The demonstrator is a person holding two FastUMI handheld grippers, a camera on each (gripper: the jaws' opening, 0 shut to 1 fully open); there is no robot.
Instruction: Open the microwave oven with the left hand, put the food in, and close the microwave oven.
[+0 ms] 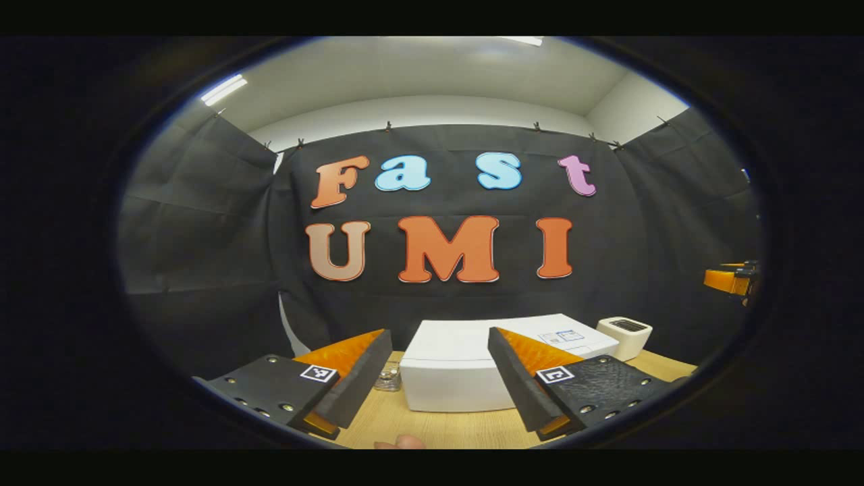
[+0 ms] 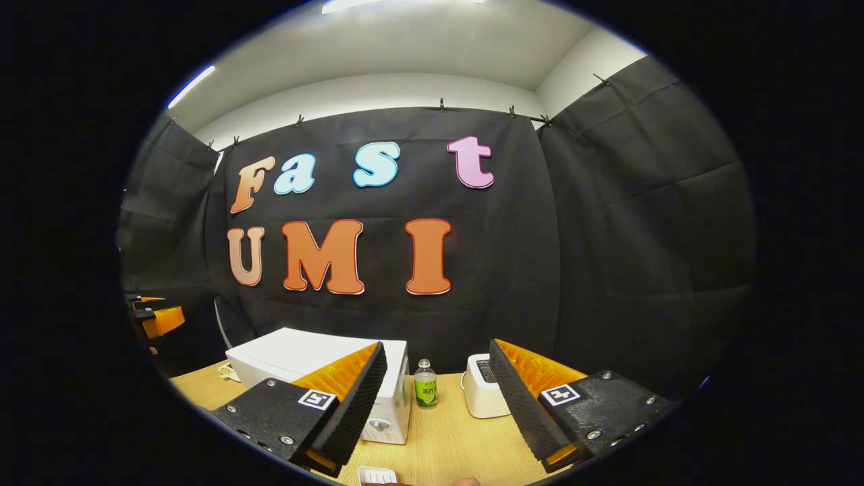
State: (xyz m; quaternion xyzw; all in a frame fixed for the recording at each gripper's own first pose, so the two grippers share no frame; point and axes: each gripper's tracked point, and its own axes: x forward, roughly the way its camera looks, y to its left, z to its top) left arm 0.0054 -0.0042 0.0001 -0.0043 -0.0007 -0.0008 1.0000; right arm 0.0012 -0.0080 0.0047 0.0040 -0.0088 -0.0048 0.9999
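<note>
The microwave (image 1: 466, 368) sits on the table (image 1: 439, 428), low in the middle of the left gripper view. Its door looks closed, so nothing in the task seems done yet. Opening it, putting food in and closing it are all left to do.

The left gripper (image 1: 440, 378) is near the bottom of its view, with fingers spread wide and holding nothing. The right gripper (image 2: 437, 398) is the same, open and empty, at the bottom of its view.

The right gripper view shows a small bottle (image 2: 425, 385) just right of the microwave, and a white dish (image 2: 376, 475) at the bottom edge. That dish may hold the food, but I cannot tell. A toaster (image 2: 484, 395) stands right of the bottle. The left gripper view shows the microwave's top, and a small clear jar (image 1: 389, 376) at its left.
</note>
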